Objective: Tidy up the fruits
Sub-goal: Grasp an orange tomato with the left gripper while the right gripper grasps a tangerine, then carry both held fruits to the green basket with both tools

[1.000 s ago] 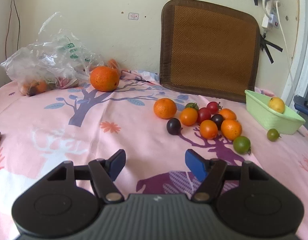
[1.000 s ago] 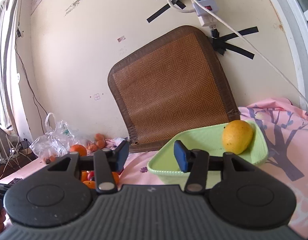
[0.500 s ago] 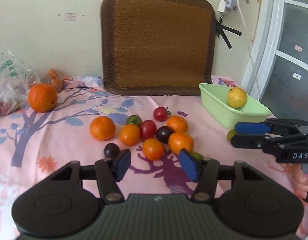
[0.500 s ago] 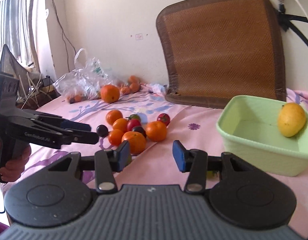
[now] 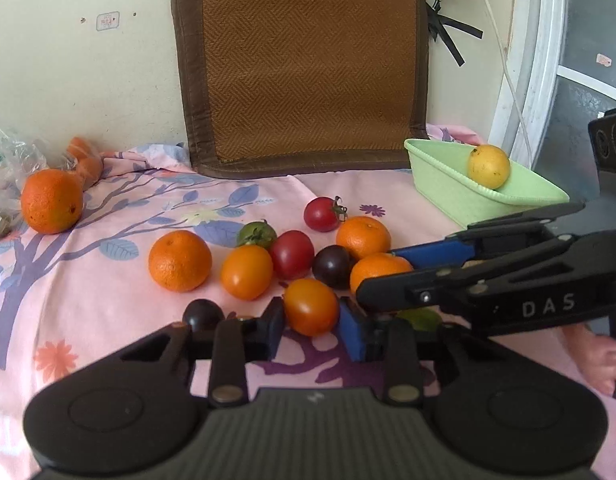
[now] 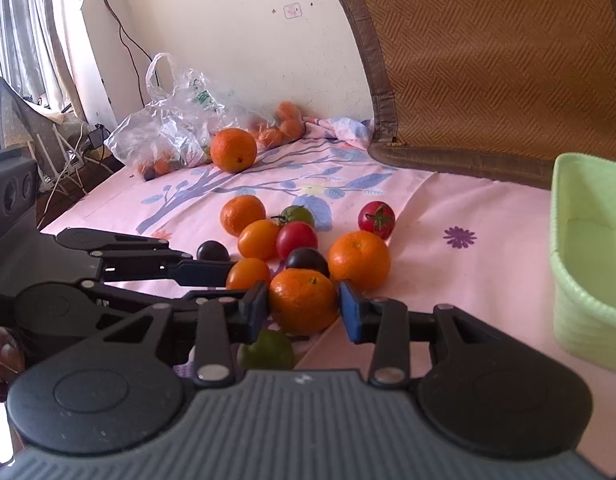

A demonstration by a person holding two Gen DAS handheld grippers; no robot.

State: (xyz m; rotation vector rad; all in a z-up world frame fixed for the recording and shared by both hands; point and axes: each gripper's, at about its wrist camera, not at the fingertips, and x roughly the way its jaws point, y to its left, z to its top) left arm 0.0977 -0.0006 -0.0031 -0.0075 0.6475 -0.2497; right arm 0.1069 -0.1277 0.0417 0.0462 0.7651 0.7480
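A cluster of oranges, tomatoes and dark plums lies on the pink cloth. My left gripper [image 5: 311, 328] is open with its fingers on either side of an orange tomato [image 5: 311, 306], hardly touching it. My right gripper [image 6: 302, 310] is open around a mandarin [image 6: 303, 305], also seen in the left wrist view [image 5: 377, 270]. A green lime [image 6: 266, 350] lies under the right gripper. The green basket [image 5: 439, 176] at the right holds a yellow fruit [image 5: 488, 161].
A big orange [image 5: 52, 201] and a plastic bag of fruit [image 6: 176, 120] sit at the far left. A woven brown mat [image 5: 308, 64] leans on the wall behind. The two grippers [image 5: 507, 280] are close together over the cluster.
Both grippers have moved in toward the fruit cluster. The left one now straddles the orange tomato and the right one straddles the mandarin.
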